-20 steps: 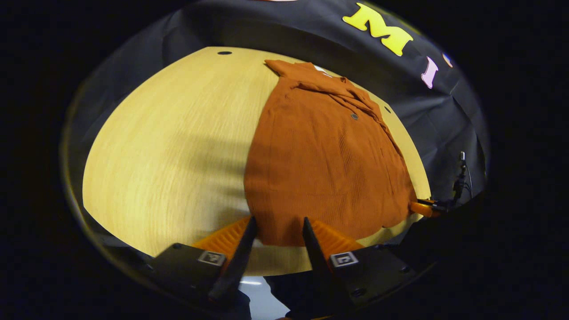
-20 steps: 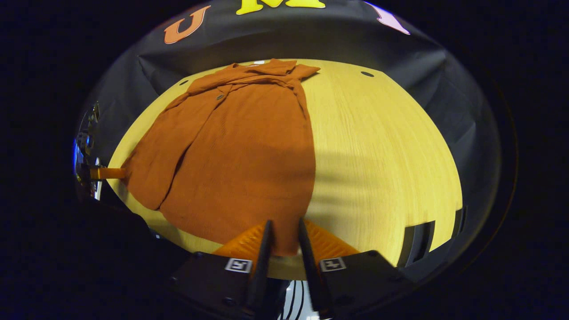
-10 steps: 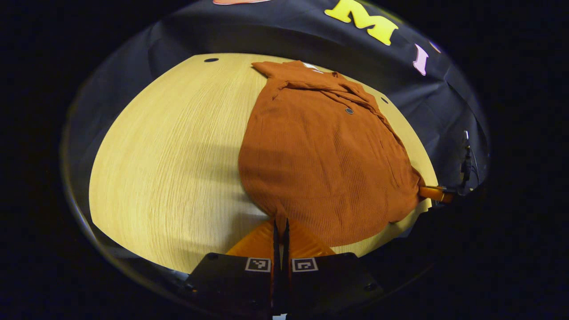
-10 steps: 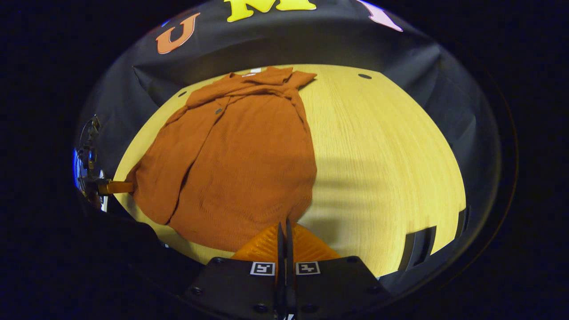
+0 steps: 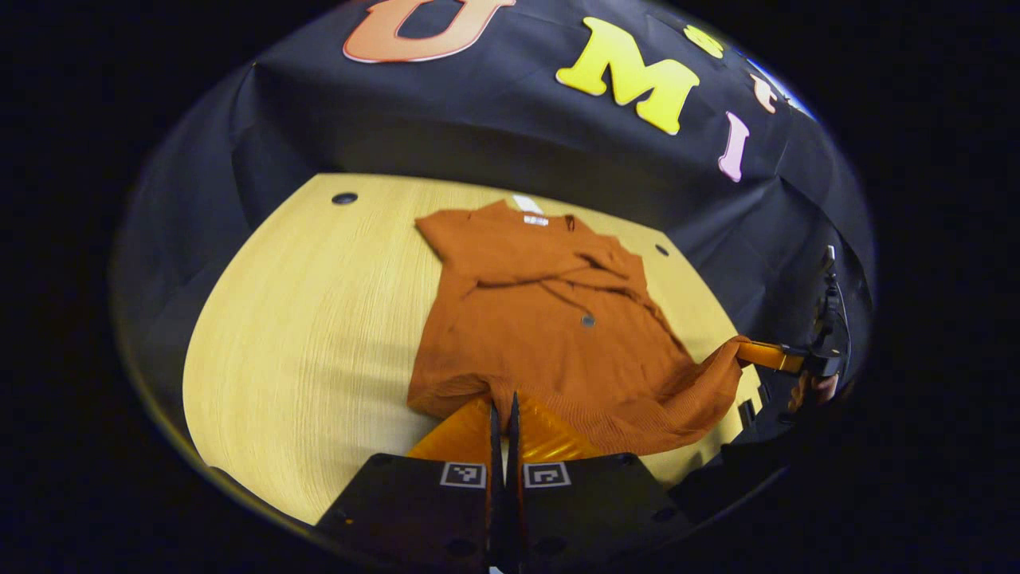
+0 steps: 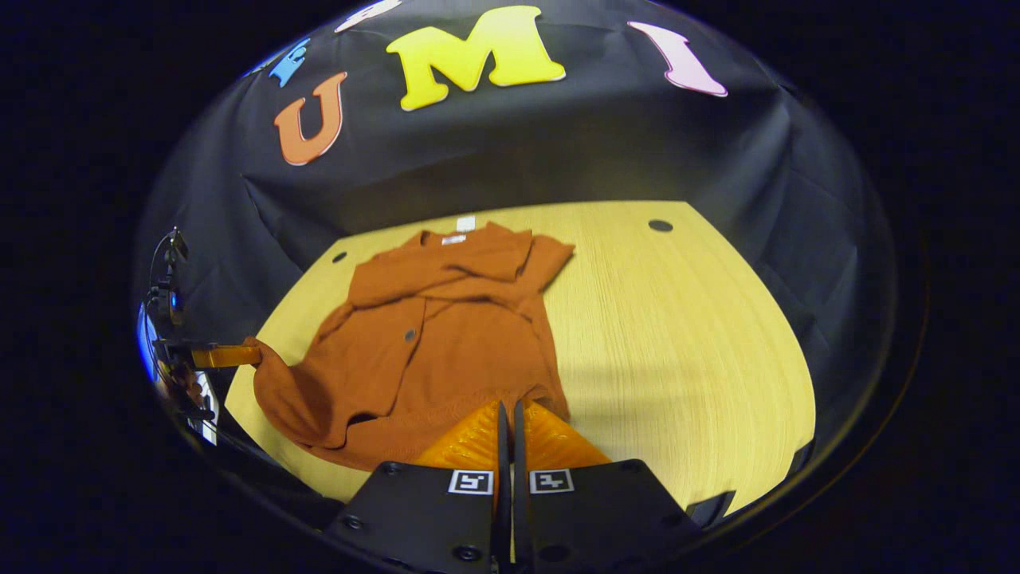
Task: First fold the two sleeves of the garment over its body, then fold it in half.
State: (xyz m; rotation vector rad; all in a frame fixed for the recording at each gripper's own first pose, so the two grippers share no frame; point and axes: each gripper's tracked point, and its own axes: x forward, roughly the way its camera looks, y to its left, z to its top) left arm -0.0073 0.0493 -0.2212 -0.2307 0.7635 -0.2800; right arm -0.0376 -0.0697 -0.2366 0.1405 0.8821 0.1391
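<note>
Compared with one second ago, both grippers are now standing higher over the table (image 5: 263, 335), and the garment's (image 5: 550, 335) near hem, then lying flat, is now hanging lifted at two corners. The left gripper (image 5: 502, 408), whose fingers were apart then, is now pinched closed on the hem corner at the garment's left side. The right gripper (image 6: 508, 406) is likewise closed tight, clamping the hem corner at the garment's right side; seen from the left gripper view it is gripping cloth at the garment's far right edge (image 5: 745, 352).

No containers are present in either view.

The garment is lying on the wooden table with its long axis running from the grippers toward the booth wall (image 6: 558, 151), collar end pointing at the wall, hem end toward the grippers. Both sleeves are lying folded across the chest, just below the collar. The hem between the two grippers is sagging in a curve above the table.
</note>
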